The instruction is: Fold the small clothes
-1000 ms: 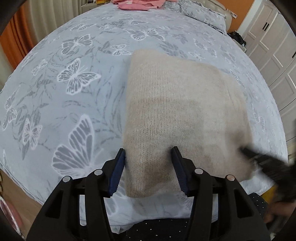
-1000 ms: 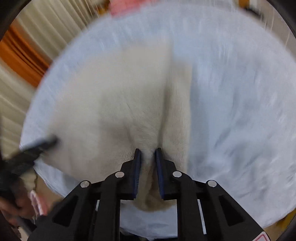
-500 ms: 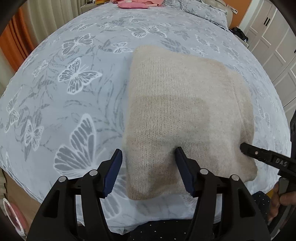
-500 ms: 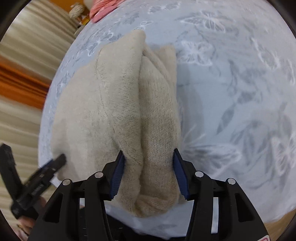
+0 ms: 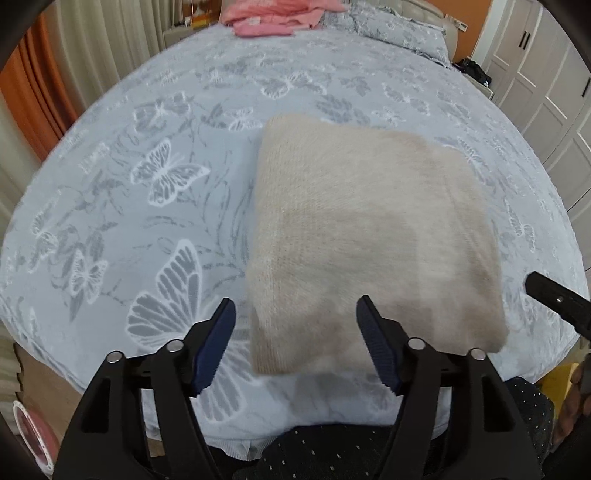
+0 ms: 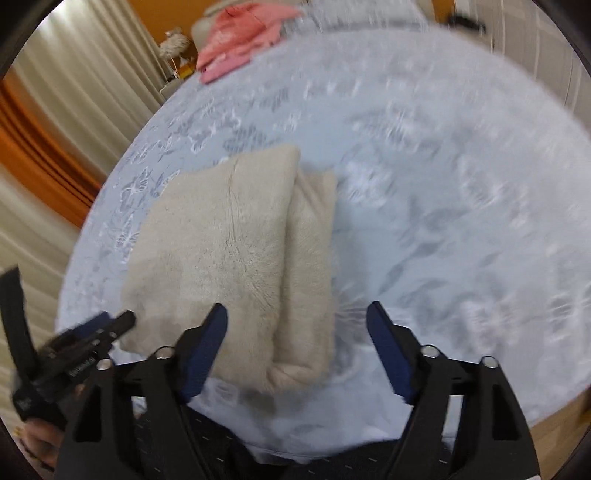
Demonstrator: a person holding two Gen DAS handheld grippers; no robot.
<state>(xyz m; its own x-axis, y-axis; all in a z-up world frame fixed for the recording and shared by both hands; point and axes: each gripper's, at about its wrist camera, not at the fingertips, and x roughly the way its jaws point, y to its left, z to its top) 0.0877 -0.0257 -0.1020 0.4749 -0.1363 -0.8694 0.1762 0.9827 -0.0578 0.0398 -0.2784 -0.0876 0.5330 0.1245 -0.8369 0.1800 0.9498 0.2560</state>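
1. Left tool point(image 5: 295, 314): jaws spread wide, gripping nothing; its blue pads point(image 5: 216, 347) frame the near left corner of the sweater without touching it.
2. Right tool point(image 6: 297, 317): jaws likewise spread wide and empty; the near right end of the sweater shows between its pads point(image 6: 205, 349), apart from them. This view is motion-blurred.
3. Sweater point(image 5: 369, 236): beige knit, folded into a compact, roughly square bundle, lying flat on the bed near its front edge. In the right wrist view the sweater point(image 6: 236, 262) shows a stacked fold along its right side, with a narrower layer beside the broad top panel.
4. Bed point(image 5: 147, 206): covered by a pale blue spread printed with white and grey butterflies; it carries the sweater.
5. Pink clothes point(image 5: 280, 16): a pile at the far end of the bed, well apart from the sweater; also seen from the right wrist point(image 6: 240, 40).
6. Pillow point(image 5: 402, 29): same butterfly print, at the far right of the bed.
7. Curtains point(image 6: 66, 122): cream and orange, beyond the left side of the bed.
8. Wardrobe point(image 5: 546, 88): white panelled doors, beyond the right side.
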